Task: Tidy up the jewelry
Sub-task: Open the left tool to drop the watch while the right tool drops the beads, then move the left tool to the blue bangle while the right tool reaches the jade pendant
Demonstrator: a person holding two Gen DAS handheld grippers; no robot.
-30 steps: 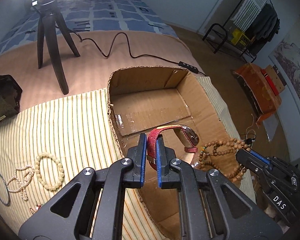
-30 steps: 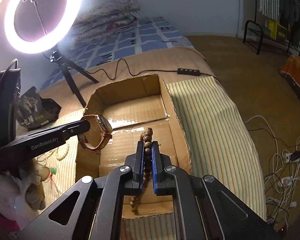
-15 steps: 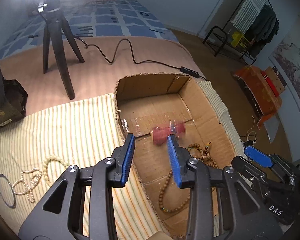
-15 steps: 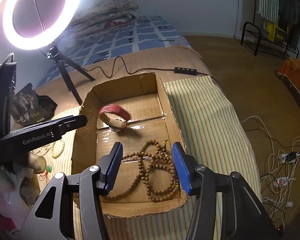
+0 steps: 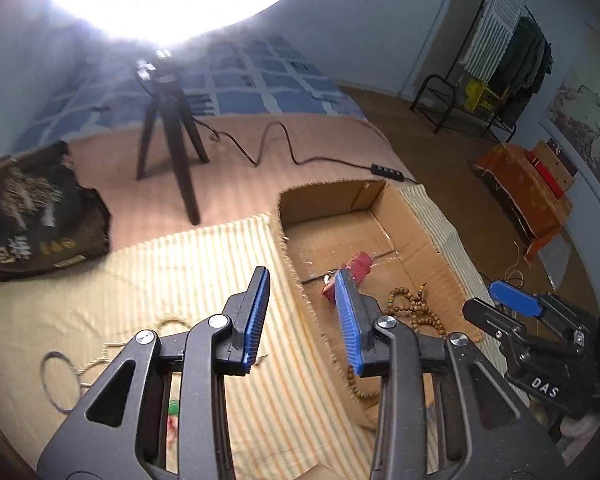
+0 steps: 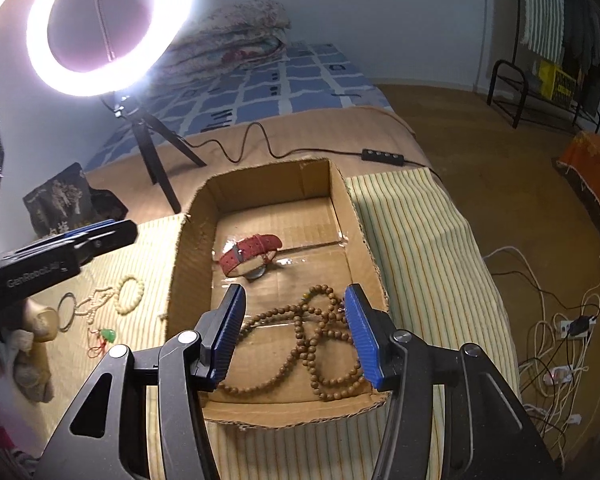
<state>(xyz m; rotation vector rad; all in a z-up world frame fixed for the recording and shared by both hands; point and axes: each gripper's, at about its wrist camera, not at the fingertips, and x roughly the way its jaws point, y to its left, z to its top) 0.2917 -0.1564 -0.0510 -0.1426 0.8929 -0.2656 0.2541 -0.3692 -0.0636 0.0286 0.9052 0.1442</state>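
Observation:
An open cardboard box (image 6: 352, 204) lies on a striped cloth. Inside lie a red-strap watch (image 6: 250, 254) and a long string of brown wooden beads (image 6: 312, 340). My right gripper (image 6: 294, 334) is open and empty above the box's near end, over the beads. My left gripper (image 5: 302, 316) is open and empty over the box's left wall (image 5: 296, 280); the watch (image 5: 350, 272) and beads (image 5: 414, 312) show past it. On the cloth left of the box lie a cream bead bracelet (image 6: 130, 294), a pearl string (image 6: 96, 300), a thin ring bangle (image 6: 66, 312) and a green pendant (image 6: 108, 335).
A ring light on a black tripod (image 6: 152, 148) stands behind the box, its cable and switch (image 6: 382, 156) trailing right. A dark printed bag (image 5: 32, 216) sits at the back left. Cables and a power strip (image 6: 560, 360) lie on the floor to the right.
Both grippers opened and dropped their loads: the watch and the wooden beads now lie in the box. Both grippers have since pulled back, the left one swinging leftward over the cloth.

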